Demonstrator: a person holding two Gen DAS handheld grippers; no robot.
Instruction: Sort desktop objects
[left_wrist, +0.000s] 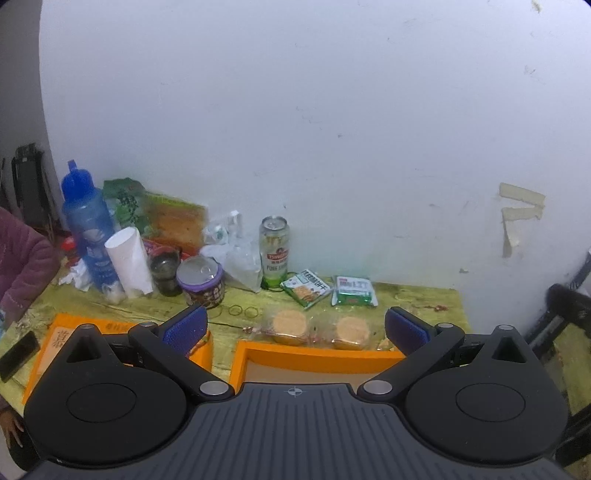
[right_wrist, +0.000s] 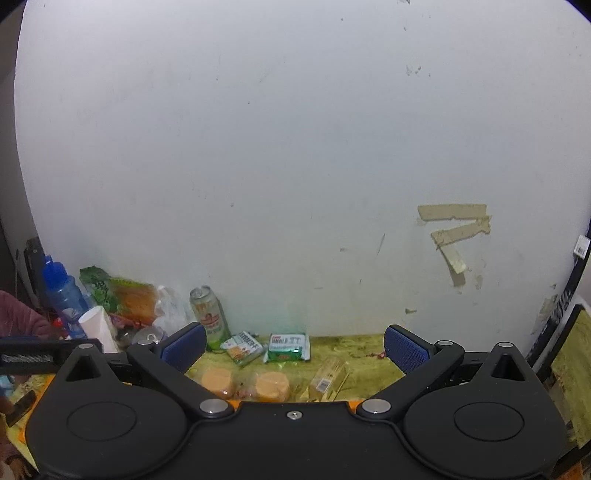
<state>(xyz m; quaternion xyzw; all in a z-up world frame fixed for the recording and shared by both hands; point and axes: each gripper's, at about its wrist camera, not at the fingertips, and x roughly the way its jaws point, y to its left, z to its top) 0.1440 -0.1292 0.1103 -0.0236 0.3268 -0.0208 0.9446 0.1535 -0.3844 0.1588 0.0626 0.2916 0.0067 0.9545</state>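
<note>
Ribbed blue claw (left_wrist: 295, 328) pads, apparently rubber, splayed empty.

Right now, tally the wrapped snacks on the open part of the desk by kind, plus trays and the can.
Round cakes, clear wrap: 2
Green cracker packs: 2
Orange trays: 2
Beer can: 1
Total: 7
Both grippers, left and right, are open and empty.
</note>
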